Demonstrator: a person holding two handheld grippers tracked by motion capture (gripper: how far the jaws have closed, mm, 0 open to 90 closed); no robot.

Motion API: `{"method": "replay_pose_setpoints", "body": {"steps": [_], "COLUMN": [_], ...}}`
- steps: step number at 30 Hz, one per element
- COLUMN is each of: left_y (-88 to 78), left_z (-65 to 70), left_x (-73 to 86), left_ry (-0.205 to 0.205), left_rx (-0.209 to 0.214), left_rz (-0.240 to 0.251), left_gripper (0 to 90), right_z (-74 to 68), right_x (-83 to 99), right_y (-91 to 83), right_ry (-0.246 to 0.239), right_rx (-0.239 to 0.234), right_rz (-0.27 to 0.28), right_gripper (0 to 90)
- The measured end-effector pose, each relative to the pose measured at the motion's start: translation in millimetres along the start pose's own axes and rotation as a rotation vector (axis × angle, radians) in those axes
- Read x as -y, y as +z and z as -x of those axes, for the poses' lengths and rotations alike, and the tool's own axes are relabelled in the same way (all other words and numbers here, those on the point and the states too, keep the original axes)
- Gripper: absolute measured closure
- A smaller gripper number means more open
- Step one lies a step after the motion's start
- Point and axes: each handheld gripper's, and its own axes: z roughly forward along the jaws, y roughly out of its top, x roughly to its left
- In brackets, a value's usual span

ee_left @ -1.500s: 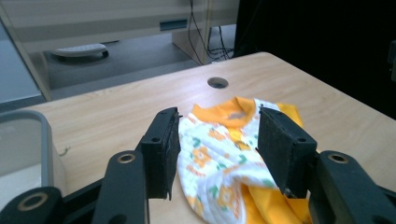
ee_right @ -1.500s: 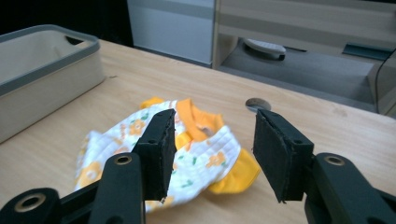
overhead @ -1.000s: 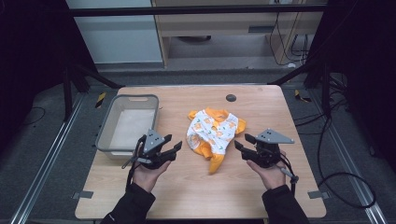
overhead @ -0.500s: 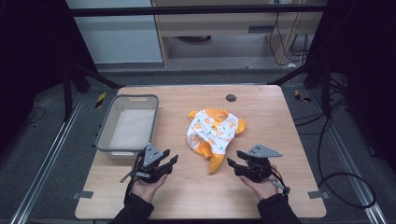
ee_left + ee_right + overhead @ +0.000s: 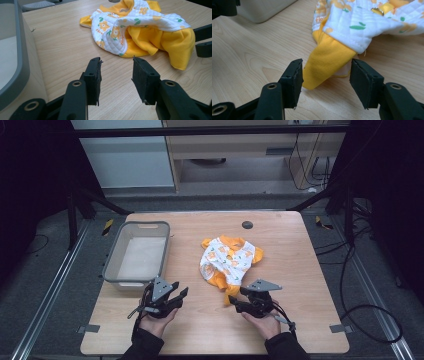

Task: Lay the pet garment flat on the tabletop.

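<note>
A crumpled baby garment [image 5: 229, 262], white quilted cloth with orange flowers and a yellow lining, lies at the middle of the wooden table [image 5: 300, 270]. My left gripper [image 5: 178, 292] rests low near the table's front, left of the garment [image 5: 140, 27]. It is open [image 5: 116, 67]; its jaws have just been opening, with nothing between them. My right gripper [image 5: 238, 298] sits at the garment's near yellow corner. Its jaws have also just been opening [image 5: 327, 63]. The yellow flap [image 5: 329, 53] lies between them, and the pads do not press on it.
A grey plastic bin [image 5: 111, 267] stands at the left of the table, close behind my left gripper, with its wall [image 5: 21, 50] beside the left jaw. A small dark round spot [image 5: 247, 224] sits at the table's far side. The other gripper's jaws [image 5: 203, 42] reach in from the right.
Both hands have sunk toward the tabletop and drawn nearer the front edge. The right gripper has moved left to the garment's yellow corner. The garment has not moved.
</note>
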Motion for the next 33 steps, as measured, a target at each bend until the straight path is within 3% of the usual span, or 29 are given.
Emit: {"method": "replay_pose_setpoints", "body": {"steps": [7,13,15,23,25,28,33], "left_y": [1.6,2.6,2.8,9.3,14.0,25.5,51.5], "left_z": [-3.7,-5.2,-5.2,-2.0,-1.3,0.1,8.3], "left_x": [0.9,1.5,1.6,-0.2,-1.5,-2.6,-2.4], "left_ry": [-0.021,-0.029,-0.026,-0.021,-0.035,-0.053,-0.045], "left_rx": [0.006,0.004,0.005,0.018,0.03,0.042,0.046], "left_rz": [-0.002,-0.002,-0.001,-0.008,-0.009,-0.029,-0.071], "left_gripper": [57.8,57.9,57.8,56.8,56.5,55.8,54.0], "right_z": [0.8,0.3,1.7,11.2,14.6,19.6,24.4], "right_x": [3.4,2.7,0.9,-12.9,-14.4,-16.3,-16.2], "right_y": [11.3,12.0,8.5,-11.2,-14.8,-19.0,-21.5], "right_ry": [0.026,0.03,0.03,0.011,0.014,0.003,0.012], "right_rx": [-0.012,-0.022,-0.032,-0.037,-0.039,-0.029,-0.03], "right_rz": [-0.012,-0.004,0.002,0.04,0.032,0.016,0.004], "right_gripper": [52.5,79.6,84.6,85.4,84.8,84.3,84.4]}}
